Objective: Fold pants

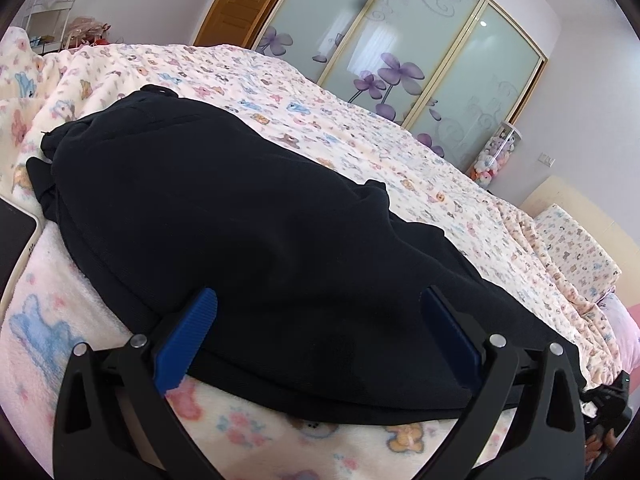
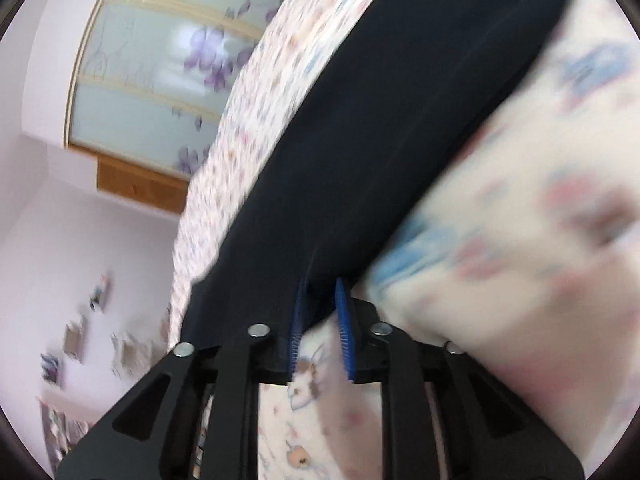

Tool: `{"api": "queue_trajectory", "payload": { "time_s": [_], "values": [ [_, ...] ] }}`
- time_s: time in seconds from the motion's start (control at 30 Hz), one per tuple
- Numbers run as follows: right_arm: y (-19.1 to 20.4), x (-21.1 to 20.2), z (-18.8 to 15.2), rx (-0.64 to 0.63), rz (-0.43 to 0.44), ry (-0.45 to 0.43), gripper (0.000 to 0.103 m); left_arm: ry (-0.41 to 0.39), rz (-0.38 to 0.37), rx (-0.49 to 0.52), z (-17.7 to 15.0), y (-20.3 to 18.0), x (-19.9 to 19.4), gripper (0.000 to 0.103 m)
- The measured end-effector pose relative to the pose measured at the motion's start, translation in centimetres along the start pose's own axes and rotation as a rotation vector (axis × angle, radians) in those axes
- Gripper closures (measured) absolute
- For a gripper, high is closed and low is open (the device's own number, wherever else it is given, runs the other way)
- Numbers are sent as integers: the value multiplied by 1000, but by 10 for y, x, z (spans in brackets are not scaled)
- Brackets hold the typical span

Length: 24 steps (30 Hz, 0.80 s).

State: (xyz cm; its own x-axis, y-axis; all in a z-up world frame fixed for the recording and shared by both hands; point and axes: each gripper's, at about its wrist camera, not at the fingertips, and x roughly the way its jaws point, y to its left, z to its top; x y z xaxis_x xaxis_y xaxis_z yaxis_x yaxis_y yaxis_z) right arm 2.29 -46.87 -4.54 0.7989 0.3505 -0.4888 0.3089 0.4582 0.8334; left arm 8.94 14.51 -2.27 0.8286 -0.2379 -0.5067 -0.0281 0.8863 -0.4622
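Note:
Black pants [image 1: 240, 200] lie in a long heap on the bear-print blanket [image 1: 360, 120] of a bed. My left gripper [image 1: 318, 304] is open wide at the near edge of the pants, with the cloth lying between and under its blue pads [image 1: 192, 332], which do not press on it. In the blurred right wrist view the pants [image 2: 400, 100] stretch away in a taut band with crease lines running to my right gripper [image 2: 320, 300]. Its blue pads [image 2: 344, 320] stand close together, pinching the pants' end.
A dark flat device with a white rim [image 1: 16, 236] lies on the bed at the left. A pillow [image 1: 576, 248] sits at the right end. Behind the bed stand a sliding wardrobe with flower-print glass [image 1: 400, 20] and a clear tube of plush toys [image 1: 496, 156].

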Motion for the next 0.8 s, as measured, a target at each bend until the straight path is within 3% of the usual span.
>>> {"api": "queue_trajectory", "payload": {
  "time_s": [0.07, 0.13, 0.2, 0.27, 0.37, 0.57, 0.8],
  "values": [
    [-12, -23, 20, 65, -23, -94, 48, 0, 1, 1, 0, 0, 0, 2],
    [-21, -40, 37, 105, -35, -164, 40, 0, 3, 2, 0, 0, 0, 2],
    [-26, -51, 51, 113, -75, -226, 41, 0, 6, 4, -1, -1, 0, 2],
    [-34, -61, 65, 138, -144, -277, 57, 1, 8, 6, -1, -1, 1, 2],
    [-39, -54, 69, 182, -217, -276, 62, 1, 9, 7, -1, -1, 1, 2],
    [-45, -60, 69, 196, -261, -326, 62, 2, 14, 11, -1, -1, 1, 2],
    [-51, -57, 81, 68, -327, -350, 62, 3, 19, 15, -2, -2, 1, 2]
  ]
}}
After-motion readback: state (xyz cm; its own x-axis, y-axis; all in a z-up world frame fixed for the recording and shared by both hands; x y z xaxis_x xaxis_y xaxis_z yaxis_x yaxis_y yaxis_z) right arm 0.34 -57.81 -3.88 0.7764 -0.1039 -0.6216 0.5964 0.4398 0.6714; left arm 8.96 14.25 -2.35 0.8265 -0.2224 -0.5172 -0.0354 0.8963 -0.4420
